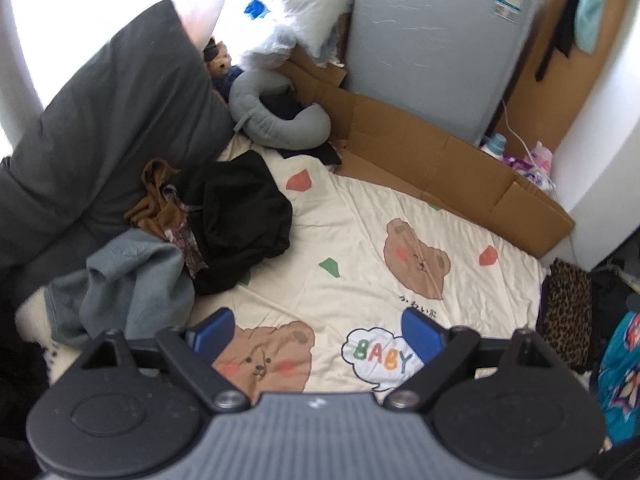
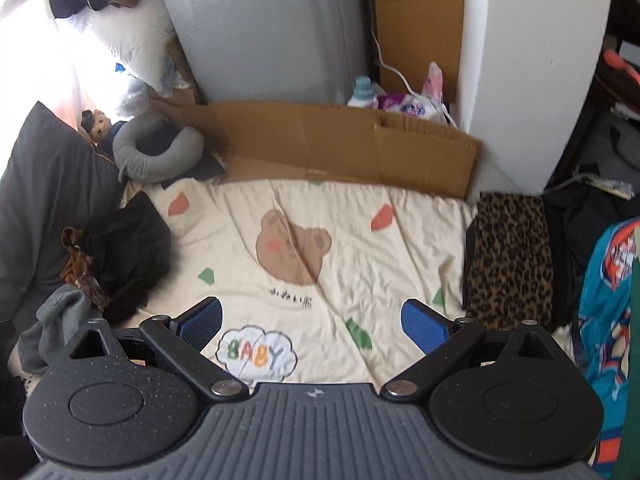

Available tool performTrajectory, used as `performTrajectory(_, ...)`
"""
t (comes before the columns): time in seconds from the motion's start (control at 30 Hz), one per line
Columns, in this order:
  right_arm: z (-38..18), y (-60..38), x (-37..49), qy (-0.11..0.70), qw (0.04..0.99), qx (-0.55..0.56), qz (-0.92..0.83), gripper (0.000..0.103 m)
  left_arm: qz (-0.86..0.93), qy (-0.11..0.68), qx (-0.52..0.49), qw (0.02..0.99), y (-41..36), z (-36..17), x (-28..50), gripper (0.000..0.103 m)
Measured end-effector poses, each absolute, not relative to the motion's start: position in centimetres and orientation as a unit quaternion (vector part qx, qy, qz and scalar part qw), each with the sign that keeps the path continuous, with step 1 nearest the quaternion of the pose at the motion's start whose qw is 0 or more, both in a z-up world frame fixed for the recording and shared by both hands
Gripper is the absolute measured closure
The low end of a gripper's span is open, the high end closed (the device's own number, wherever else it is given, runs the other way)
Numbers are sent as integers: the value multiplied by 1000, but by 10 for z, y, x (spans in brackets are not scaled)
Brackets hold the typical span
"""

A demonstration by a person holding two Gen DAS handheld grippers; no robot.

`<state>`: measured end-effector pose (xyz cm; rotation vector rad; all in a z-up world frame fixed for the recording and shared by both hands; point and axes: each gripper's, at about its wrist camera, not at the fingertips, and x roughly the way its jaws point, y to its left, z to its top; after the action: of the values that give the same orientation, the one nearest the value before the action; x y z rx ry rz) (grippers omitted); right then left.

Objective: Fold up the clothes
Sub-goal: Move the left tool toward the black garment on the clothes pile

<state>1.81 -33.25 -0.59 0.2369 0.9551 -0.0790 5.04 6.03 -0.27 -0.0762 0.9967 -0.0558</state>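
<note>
Both released, empty tools, left tool (image 1: 318, 330) and right tool (image 2: 312, 320), hovered over the cream bear-print bedsheet (image 1: 360, 240); the soft, limp black garment (image 1: 240, 216) at centre-left looked best pinched by an edge.

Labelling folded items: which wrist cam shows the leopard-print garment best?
Right wrist. The leopard-print garment lies in full view there, folded flat at the bedsheet's right edge. The left wrist view catches only a narrow, distorted strip of it near the frame's right rim.
</note>
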Motion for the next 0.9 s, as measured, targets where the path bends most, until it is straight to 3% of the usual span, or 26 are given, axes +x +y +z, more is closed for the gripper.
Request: performTrajectory(0.9,-59,-317,90,462,879,116,-18,3,18,463,-49,885,117,-42,114,3)
